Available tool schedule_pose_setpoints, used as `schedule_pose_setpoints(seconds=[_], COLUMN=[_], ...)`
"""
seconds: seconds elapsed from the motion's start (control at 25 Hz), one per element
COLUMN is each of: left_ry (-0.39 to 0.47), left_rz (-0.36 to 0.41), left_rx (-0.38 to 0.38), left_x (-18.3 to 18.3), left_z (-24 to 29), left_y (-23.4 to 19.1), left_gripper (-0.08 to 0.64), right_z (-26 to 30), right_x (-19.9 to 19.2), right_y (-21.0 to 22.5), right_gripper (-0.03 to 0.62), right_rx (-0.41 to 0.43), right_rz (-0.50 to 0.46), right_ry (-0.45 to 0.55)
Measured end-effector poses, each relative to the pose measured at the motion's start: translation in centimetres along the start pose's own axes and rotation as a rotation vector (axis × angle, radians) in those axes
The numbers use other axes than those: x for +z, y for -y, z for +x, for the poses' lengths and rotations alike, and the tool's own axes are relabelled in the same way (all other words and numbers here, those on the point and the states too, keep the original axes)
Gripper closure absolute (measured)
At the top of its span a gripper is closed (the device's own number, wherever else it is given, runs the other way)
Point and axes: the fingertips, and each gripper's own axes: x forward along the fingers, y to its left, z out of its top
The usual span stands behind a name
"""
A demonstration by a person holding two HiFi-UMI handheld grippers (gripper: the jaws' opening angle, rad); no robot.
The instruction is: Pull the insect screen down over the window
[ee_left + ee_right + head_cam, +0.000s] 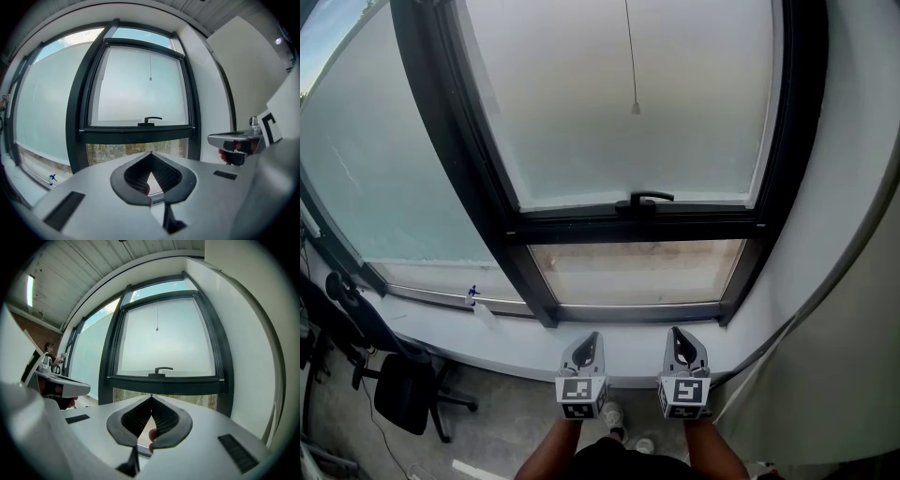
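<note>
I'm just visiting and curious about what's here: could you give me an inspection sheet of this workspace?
Surface: white window sill, beneath the window.
Job's things: pale translucent screen down to a black bar with handle; clear strip below.
Clutter: small blue object on the sill.
Grippers: left gripper and right gripper, jaws shut, empty, touching nothing.
Cables: thin pull cord hangs before the screen.
Surroundings: black office chair on grey floor.
</note>
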Motion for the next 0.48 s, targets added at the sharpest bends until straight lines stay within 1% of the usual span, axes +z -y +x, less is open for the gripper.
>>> schedule_pose_setpoints(seconds=[0.24, 0.48], left_ry=[0.014, 0.022], left_rz=[-0.009, 0.007], left_rx=[-0.016, -0.053], left_x=[0.7, 1.6], left_z=[4.0, 9.2], left_y=[-1.8, -3.5], left_gripper=[0.557, 0.557], right_z=[4.0, 9.1], right_x=[0.6, 1.6], right_y=[0.5, 1.5], right_gripper=[0.589, 0.589], right_rx=[-0.004, -0.023], right_rz=[-0.027, -0.038], right_ry=[-0.006, 0.014])
